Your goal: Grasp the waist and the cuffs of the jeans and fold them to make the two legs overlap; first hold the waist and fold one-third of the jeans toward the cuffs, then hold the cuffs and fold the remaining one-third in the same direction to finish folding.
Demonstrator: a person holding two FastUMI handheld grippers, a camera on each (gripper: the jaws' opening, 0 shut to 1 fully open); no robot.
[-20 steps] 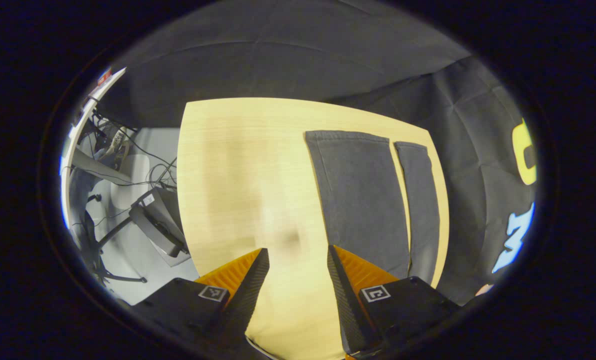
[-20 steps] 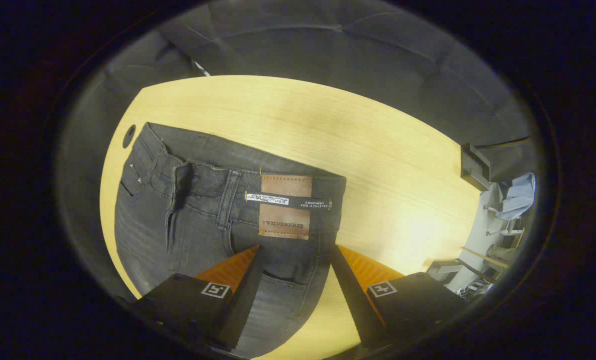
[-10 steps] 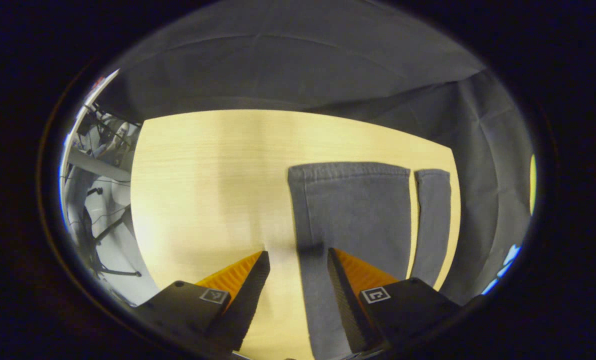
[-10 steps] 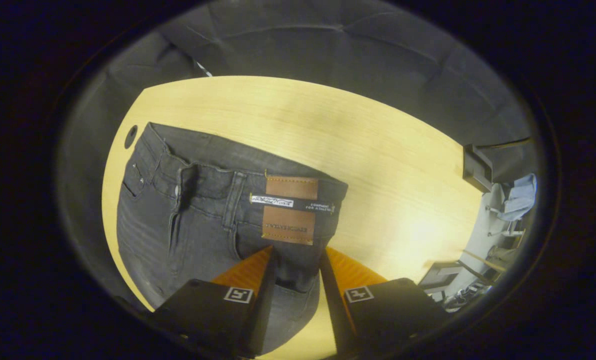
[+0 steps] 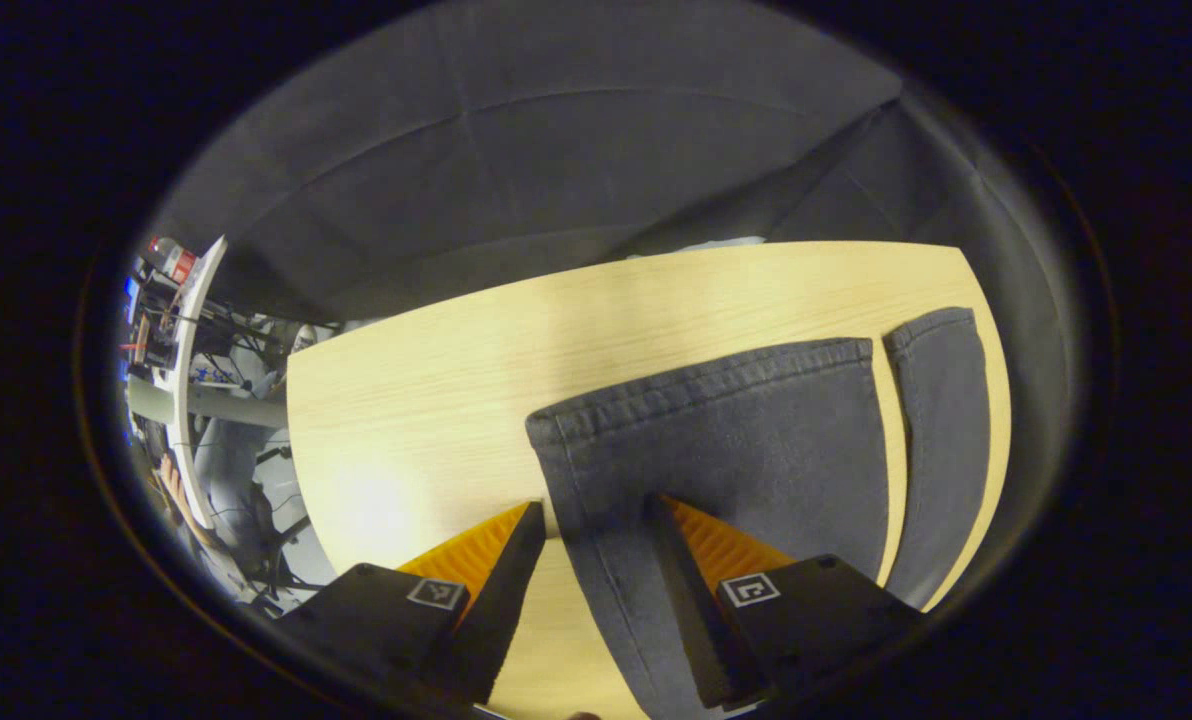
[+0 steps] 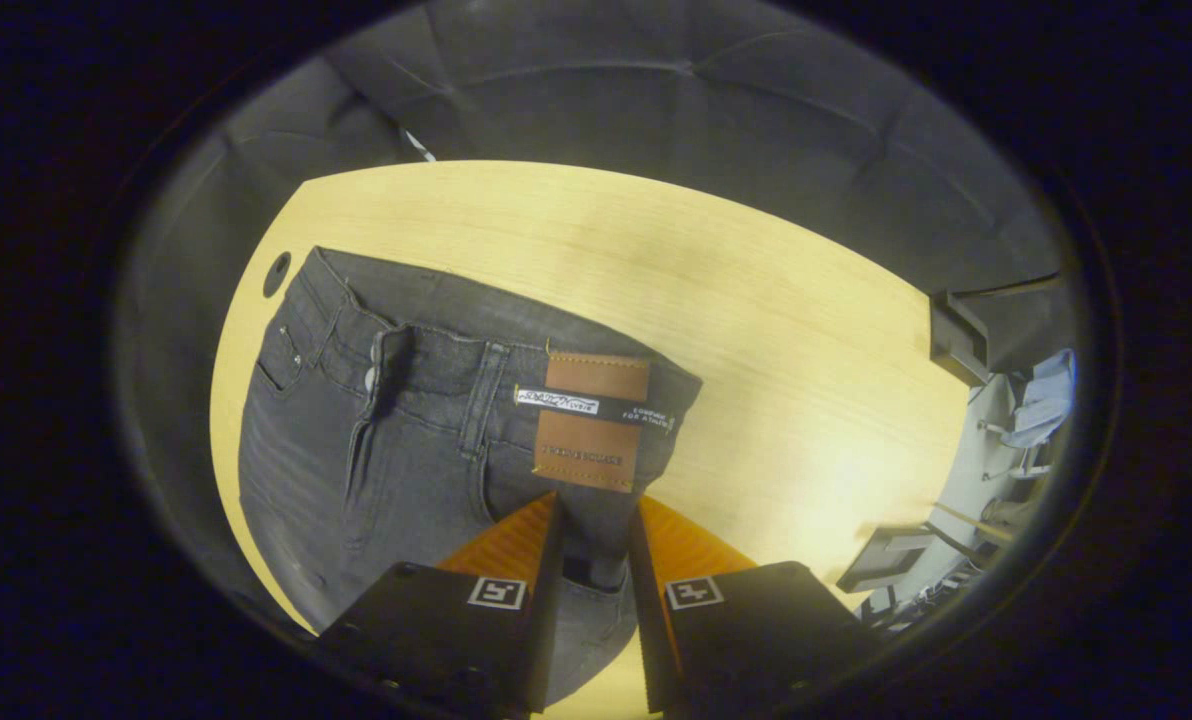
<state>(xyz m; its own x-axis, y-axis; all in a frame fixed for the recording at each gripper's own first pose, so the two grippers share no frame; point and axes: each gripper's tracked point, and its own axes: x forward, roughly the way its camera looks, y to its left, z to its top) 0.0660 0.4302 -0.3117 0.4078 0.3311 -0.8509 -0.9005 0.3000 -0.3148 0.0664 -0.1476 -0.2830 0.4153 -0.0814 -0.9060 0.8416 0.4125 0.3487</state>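
Item: dark grey jeans (image 6: 396, 450), laid flat on the pale wooden worktop (image 6: 756, 330).

Waist end, right gripper view: waistband (image 6: 436, 345) near a worktop corner that has a round hole (image 6: 277, 266); brown leather patch (image 6: 591, 422) on the band's near end. My right hand-held gripper (image 6: 593, 545) has its jaws narrowed to a slim gap, with denim just below the patch between the fingers; whether both press on the cloth I cannot tell.

Cuff end, left gripper view: two cuffs (image 5: 716, 385) lie side by side near the far worktop edge. My left hand-held gripper (image 5: 596, 520) is wide open, straddling the nearer leg's side edge and holding nothing.
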